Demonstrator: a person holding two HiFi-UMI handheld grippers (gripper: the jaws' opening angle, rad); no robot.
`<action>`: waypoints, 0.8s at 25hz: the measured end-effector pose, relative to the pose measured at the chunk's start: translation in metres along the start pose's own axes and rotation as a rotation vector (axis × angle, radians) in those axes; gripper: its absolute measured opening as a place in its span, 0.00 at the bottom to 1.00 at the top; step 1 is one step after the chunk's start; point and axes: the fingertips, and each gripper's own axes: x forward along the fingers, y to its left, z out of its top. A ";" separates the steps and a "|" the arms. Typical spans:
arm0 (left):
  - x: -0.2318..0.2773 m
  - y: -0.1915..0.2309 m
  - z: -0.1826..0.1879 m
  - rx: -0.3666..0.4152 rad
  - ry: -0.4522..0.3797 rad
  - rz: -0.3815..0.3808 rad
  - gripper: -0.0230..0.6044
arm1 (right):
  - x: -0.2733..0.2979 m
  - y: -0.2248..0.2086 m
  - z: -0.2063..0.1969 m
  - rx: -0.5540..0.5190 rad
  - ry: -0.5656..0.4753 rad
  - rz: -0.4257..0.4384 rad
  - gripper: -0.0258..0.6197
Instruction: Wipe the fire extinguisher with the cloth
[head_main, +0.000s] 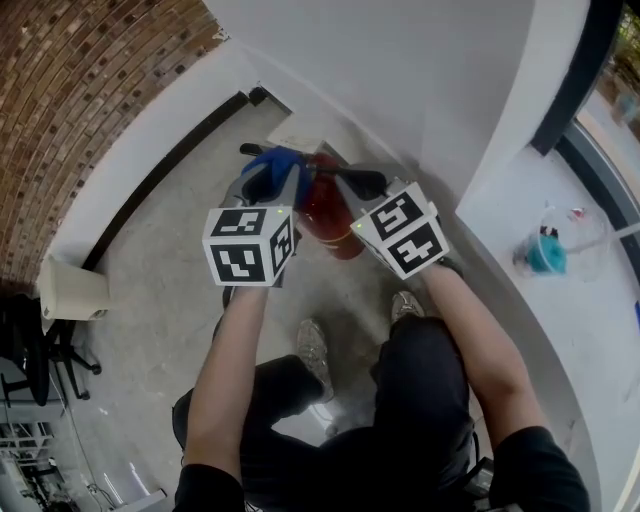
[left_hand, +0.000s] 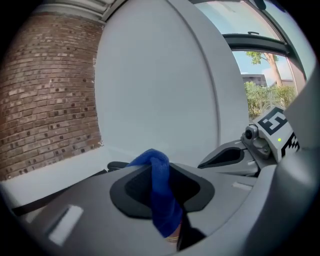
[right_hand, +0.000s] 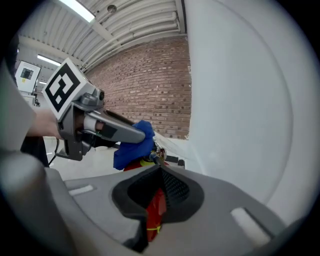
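Observation:
The red fire extinguisher (head_main: 327, 215) stands on the floor against the curved white wall, just beyond both grippers. My left gripper (head_main: 274, 172) is shut on the blue cloth (head_main: 270, 158), which bunches at its tips over the extinguisher's top left. In the left gripper view the cloth (left_hand: 162, 200) hangs pinched between the jaws. My right gripper (head_main: 366, 183) sits at the extinguisher's top right with its jaws shut; I see nothing between the pads. In the right gripper view the red body (right_hand: 157, 210) shows below the closed tips, and the cloth (right_hand: 131, 147) rests on the valve head.
A brick wall (head_main: 80, 100) runs along the left. A cream box (head_main: 72, 290) and a black chair (head_main: 30, 350) stand at the far left. A teal object (head_main: 545, 252) lies on the white ledge at right. The person's shoes (head_main: 315, 350) are close behind the extinguisher.

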 end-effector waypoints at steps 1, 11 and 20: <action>-0.001 0.008 0.003 0.002 -0.004 0.011 0.19 | 0.001 0.002 0.002 -0.001 -0.004 0.008 0.04; 0.002 0.051 -0.036 -0.108 0.026 0.034 0.19 | 0.024 0.028 -0.014 -0.047 0.077 0.098 0.04; 0.010 0.011 -0.054 -0.105 0.025 -0.126 0.18 | 0.019 0.023 -0.024 -0.071 0.114 0.074 0.04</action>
